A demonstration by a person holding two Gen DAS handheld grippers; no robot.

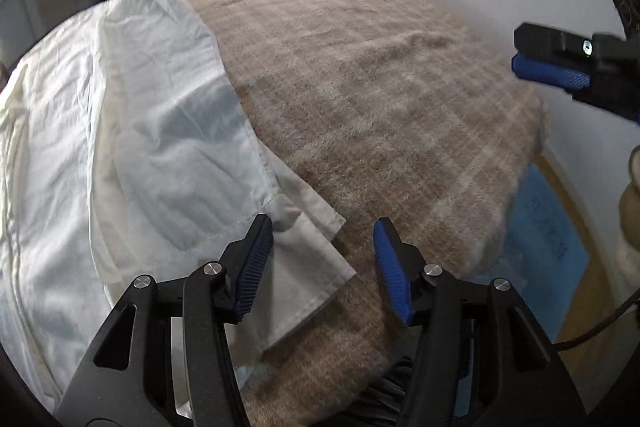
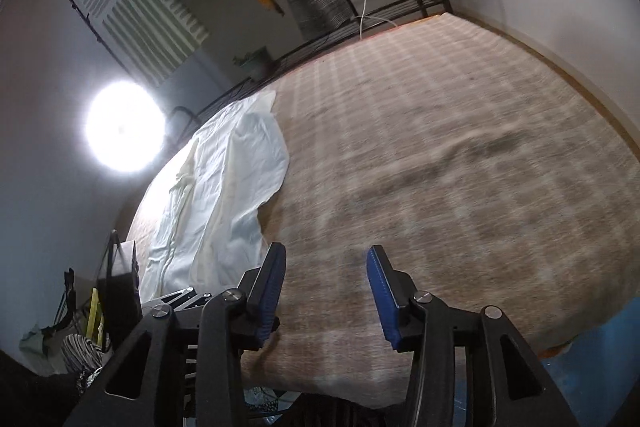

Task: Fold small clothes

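White garment point(image 1: 132, 131) cut off at left edge, blanket point(image 2: 460, 167) motion-blurred, lamp point(image 2: 124, 125) glare overexposed

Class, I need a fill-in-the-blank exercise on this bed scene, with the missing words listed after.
1. The white garment lies on a plaid ____.
2. Both tongs, left and right, are ____.
3. The pads on the fingers are ____ in colour.
4. Neither pair of tongs holds any ____.

Missing words: blanket; open; blue; cloth
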